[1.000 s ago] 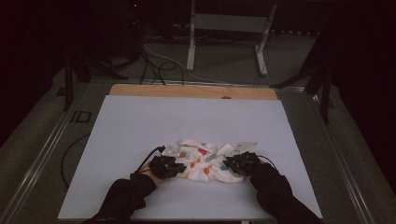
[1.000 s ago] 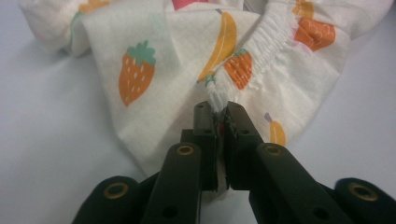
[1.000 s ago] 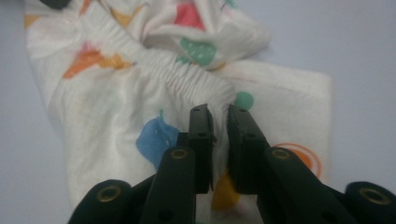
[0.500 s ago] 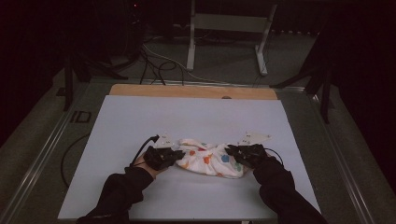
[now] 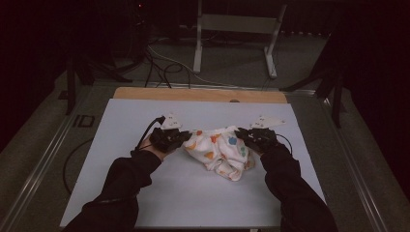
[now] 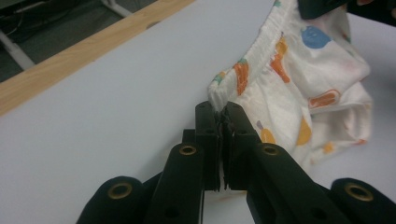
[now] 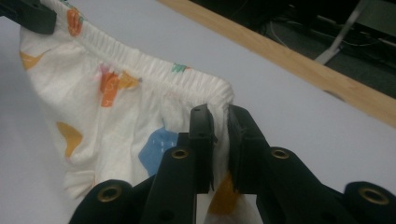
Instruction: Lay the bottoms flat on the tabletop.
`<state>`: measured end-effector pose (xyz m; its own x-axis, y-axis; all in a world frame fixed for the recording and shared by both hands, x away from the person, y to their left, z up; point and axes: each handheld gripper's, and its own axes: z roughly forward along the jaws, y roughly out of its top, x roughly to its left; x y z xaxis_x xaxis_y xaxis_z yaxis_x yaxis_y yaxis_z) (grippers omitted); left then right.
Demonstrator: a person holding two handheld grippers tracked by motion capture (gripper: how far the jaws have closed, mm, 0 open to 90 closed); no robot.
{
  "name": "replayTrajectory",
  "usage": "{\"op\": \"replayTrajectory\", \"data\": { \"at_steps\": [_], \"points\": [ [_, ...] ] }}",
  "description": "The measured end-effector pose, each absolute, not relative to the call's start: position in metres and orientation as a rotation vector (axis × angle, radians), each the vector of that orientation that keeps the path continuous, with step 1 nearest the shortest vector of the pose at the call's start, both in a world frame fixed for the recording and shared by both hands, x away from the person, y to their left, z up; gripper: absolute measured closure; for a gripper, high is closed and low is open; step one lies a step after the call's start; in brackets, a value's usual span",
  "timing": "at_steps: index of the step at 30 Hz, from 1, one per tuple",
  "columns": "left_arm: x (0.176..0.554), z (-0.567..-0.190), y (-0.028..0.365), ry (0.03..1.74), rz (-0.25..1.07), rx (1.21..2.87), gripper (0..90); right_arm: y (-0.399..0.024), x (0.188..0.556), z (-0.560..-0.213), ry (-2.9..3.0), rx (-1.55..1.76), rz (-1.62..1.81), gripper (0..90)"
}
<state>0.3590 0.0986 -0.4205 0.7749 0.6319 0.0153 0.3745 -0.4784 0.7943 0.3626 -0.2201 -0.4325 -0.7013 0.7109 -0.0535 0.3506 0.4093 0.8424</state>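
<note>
Two grippers hold one small garment, a pair of white shorts [image 5: 220, 150] printed with orange, blue and green shapes, above the near middle of the white table [image 5: 121, 193]. The left gripper [image 5: 180, 138] has its jaws pressed together on one end of the gathered elastic waistband [image 6: 261, 44], with only a thin fold of cloth between them. The right gripper [image 5: 241, 137] pinches the other end, its jaws standing a little apart with cloth bunched in the gap. The step in hand looks like spreading the shorts out flat by the waistband. To do that well, both hands should keep level with each other and draw apart only until the elastic is taut and straight, not stretched hard. Then they should lower together so the hanging cloth meets the table first and the waistband is laid down last, which lets the wrinkles fall out. The right grip looks the looser one, so a sharp tug could slip the hem free there. In the high view the waistband runs left to right between the grippers, parallel to the wooden strip [image 5: 193, 94] along the far edge of the table. That is the garment's long axis at present. The body of the shorts droops from it toward the person, skewed to the right side, where its lowest folds rest crumpled on the table.
</note>
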Motion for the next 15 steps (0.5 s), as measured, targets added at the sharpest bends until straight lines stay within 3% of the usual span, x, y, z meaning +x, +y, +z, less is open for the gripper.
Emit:
{"op": "replayTrajectory", "data": {
  "at_steps": [15],
  "points": [
    [0.425,-0.442,0.082,0.888,0.427,2.110,86.6,-0.216,0.420,-0.452,2.209,1.023,1.119,81.3]
  ]
}}
